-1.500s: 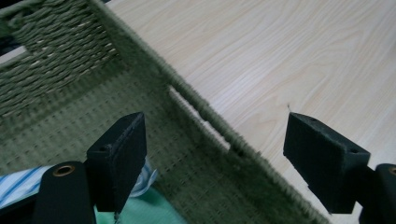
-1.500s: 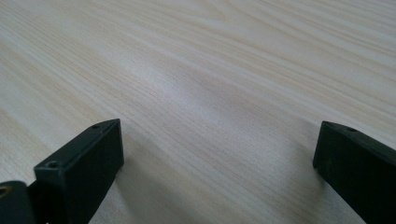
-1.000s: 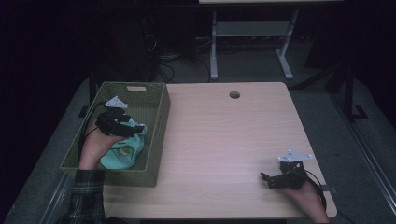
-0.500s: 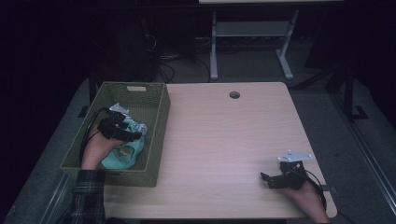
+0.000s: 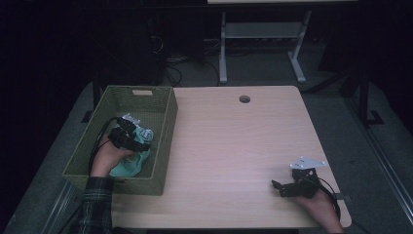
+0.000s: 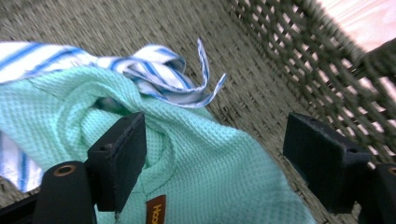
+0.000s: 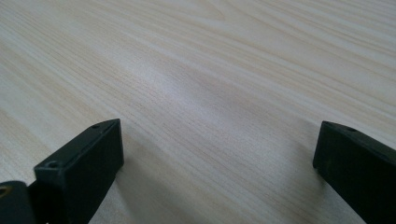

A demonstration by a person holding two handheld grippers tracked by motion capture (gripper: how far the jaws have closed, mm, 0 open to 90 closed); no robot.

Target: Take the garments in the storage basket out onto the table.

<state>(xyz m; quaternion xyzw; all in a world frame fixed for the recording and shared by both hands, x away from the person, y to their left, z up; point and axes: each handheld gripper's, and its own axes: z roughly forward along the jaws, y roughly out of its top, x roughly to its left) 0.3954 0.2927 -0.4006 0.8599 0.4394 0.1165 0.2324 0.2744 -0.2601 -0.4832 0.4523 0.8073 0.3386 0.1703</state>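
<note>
Pale wood of the table [image 5: 234, 146] lies under the right gripper [image 5: 282, 188] at five o'clock, its jaws spread wide over bare boards. At nine o'clock the left gripper [image 5: 139, 141] sits inside the woven basket [image 5: 165, 146], its jaws just opening further, wide, straddling the mint-green cloth [image 6: 210, 158] without pinching it. Beyond lies a blue-striped cloth [image 6: 159, 74].

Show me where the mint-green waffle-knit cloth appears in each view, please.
High view: the mint-green waffle-knit cloth lies at lower left, inside the green woven basket.
Left gripper view: it covers the lower left and centre, between the open jaws.
Right gripper view: not in it.
Shared landmark: the basket's woven wall.
</note>
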